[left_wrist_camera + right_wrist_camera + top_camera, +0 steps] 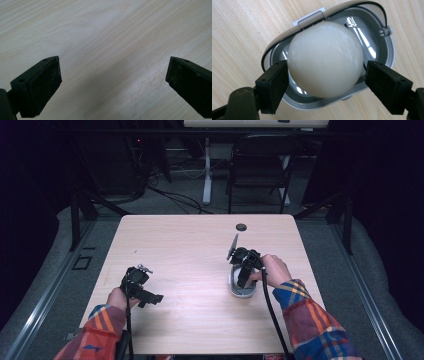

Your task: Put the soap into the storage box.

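I am looking down on a pale wooden table point(200, 245) with a person's forearms in plaid sleeves coming in from the near edge, one hand-held gripper in each hand.

My right gripper point(325, 77) points down over a small oval metal holder point(384, 50) that sits on the right half of the table. In the right gripper view, a smooth white egg point(325, 65) fills the middle. Its jaws sit on either side of the egg's widest part, the left pad touching or just beside the shell and the right one a hair off; I cannot tell whether they are squeezing it or merely bracketing it. The egg appears to rest in the holder's shiny cupped well, which would keep it from rolling. A thin black cord or seal point(377, 6) runs round part of the rim, and a hinge tab point(309, 18) shows at the far side.

My left gripper point(113, 80) rests well apart, on the left side of the table, low over bare wood. Its jaws are spread wide with nothing between them, likely parked out of the way while the right hand works.
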